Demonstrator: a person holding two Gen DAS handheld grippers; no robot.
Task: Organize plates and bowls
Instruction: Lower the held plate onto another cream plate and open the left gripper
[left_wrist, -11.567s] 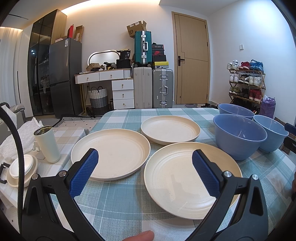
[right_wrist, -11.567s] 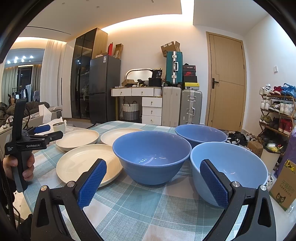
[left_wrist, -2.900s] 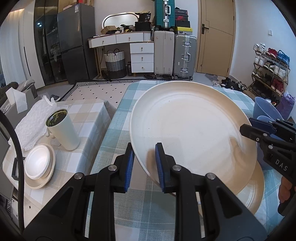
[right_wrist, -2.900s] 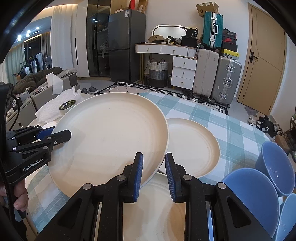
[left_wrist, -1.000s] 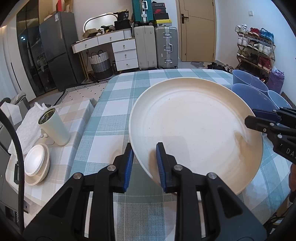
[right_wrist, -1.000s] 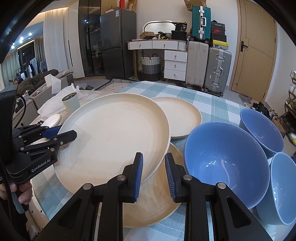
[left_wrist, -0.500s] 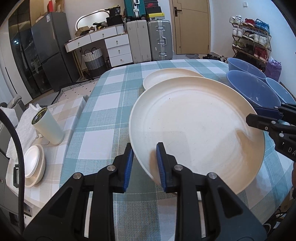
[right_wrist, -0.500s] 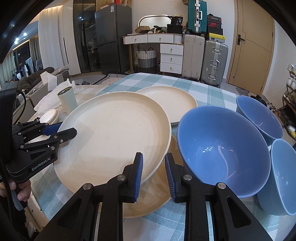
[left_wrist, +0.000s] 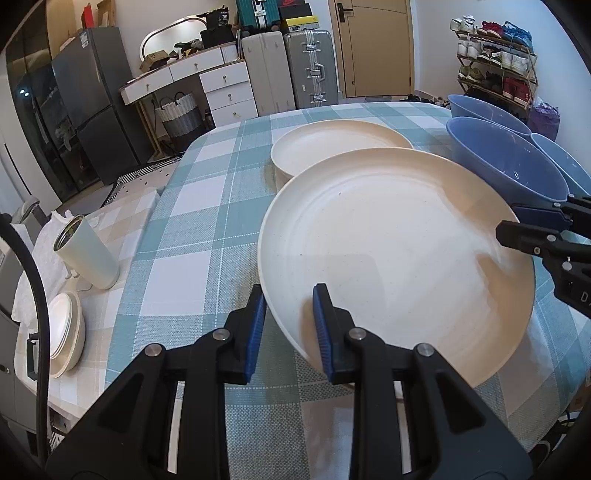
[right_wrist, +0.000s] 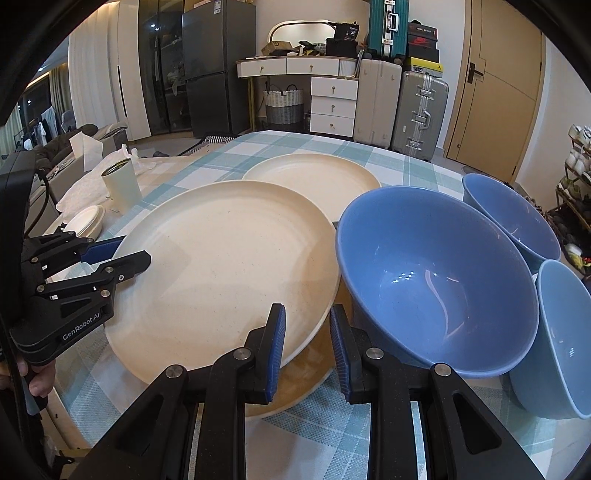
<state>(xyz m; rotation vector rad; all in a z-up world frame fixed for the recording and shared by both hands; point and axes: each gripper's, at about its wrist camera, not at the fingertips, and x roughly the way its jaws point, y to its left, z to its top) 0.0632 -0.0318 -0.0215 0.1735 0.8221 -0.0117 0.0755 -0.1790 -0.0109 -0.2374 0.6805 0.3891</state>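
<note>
A large cream plate (left_wrist: 399, 251) (right_wrist: 225, 273) is held between both grippers just above a second large cream plate (right_wrist: 295, 384) that lies on the checked table. My left gripper (left_wrist: 288, 325) is shut on its near-left rim. My right gripper (right_wrist: 306, 343) is shut on its opposite rim, and its fingers (left_wrist: 532, 221) show in the left wrist view. A smaller cream plate (left_wrist: 340, 144) (right_wrist: 310, 177) lies further back. Three blue bowls stand at the right: a big one (right_wrist: 436, 280), one behind it (right_wrist: 509, 214), one at the edge (right_wrist: 557, 332).
The table has a teal checked cloth (left_wrist: 207, 221). A lower side table at the left holds a pale cup (left_wrist: 86, 254), a stack of small white dishes (left_wrist: 64, 332) and crumpled paper. Suitcases, drawers, a fridge and a shoe rack stand beyond.
Both grippers have carried the large plate rightward and lowered it over the second large plate. The smaller plate and the bowls have come into view around it.
</note>
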